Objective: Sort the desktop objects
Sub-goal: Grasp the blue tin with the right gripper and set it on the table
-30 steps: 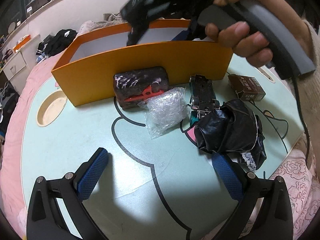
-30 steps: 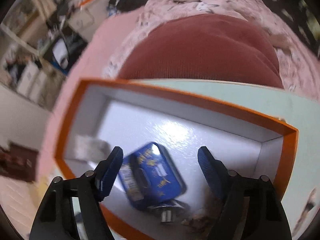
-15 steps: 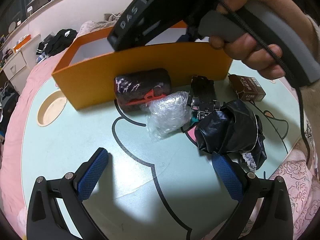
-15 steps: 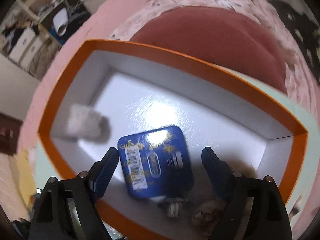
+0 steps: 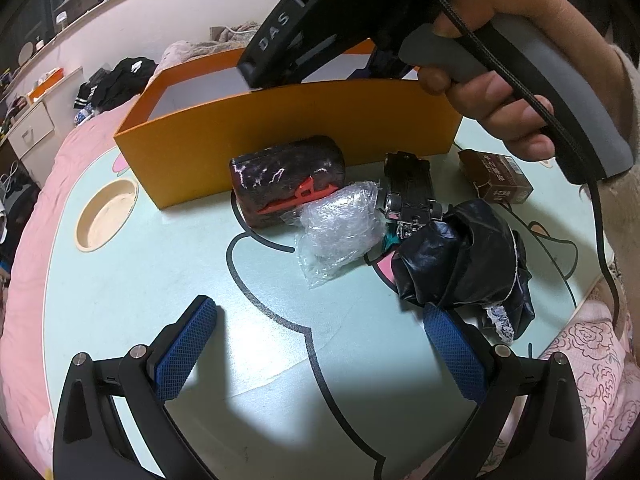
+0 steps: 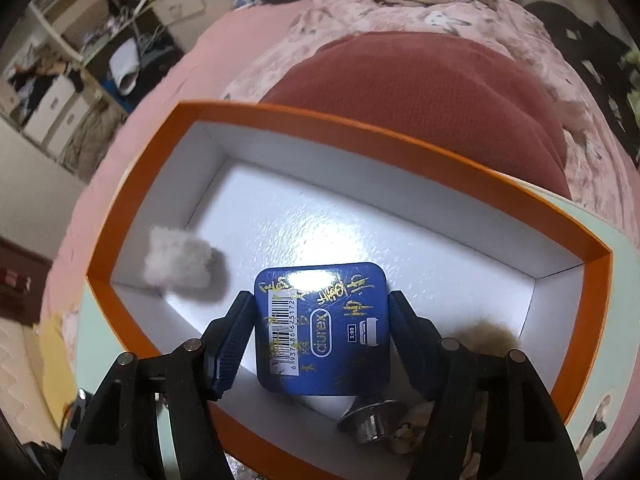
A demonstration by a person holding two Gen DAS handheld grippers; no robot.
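**Blue tin between the right jaws inside the orange box; left gripper idle over the desk**

Right gripper [image 6: 322, 326]: its jaws have just been closing and now flank the blue tin [image 6: 324, 330] on both sides. The pads stand at the tin's edges; whether they press on it cannot be told from the right wrist view. The tin sits in the near part of the orange box [image 6: 592, 264], printed face up.

Also in the box: a white fluffy pad [image 6: 178, 260] by the left wall, a brownish tuft [image 6: 486, 334] partly hidden behind the right finger, and a metal fitting [image 6: 372, 426] at the near wall, cut off by the gripper body and hard to identify.

Left gripper [image 5: 320, 350]: jaws wide, nothing between them, above the pale green desk [image 5: 132, 292].

On the desk in front of the box: a dark marbled case [image 5: 280, 172] touching the box wall, a red plastic piece [image 5: 298, 198] lying on it, a crumpled clear wrap [image 5: 340, 232], a black metal device [image 5: 410, 188] partly covered, a crumpled black bag [image 5: 460, 264] and a brown carton [image 5: 498, 176].

In the left wrist view the right hand [image 5: 500, 68] and its handle block the box's far right; the tin shows there only as a blue sliver.
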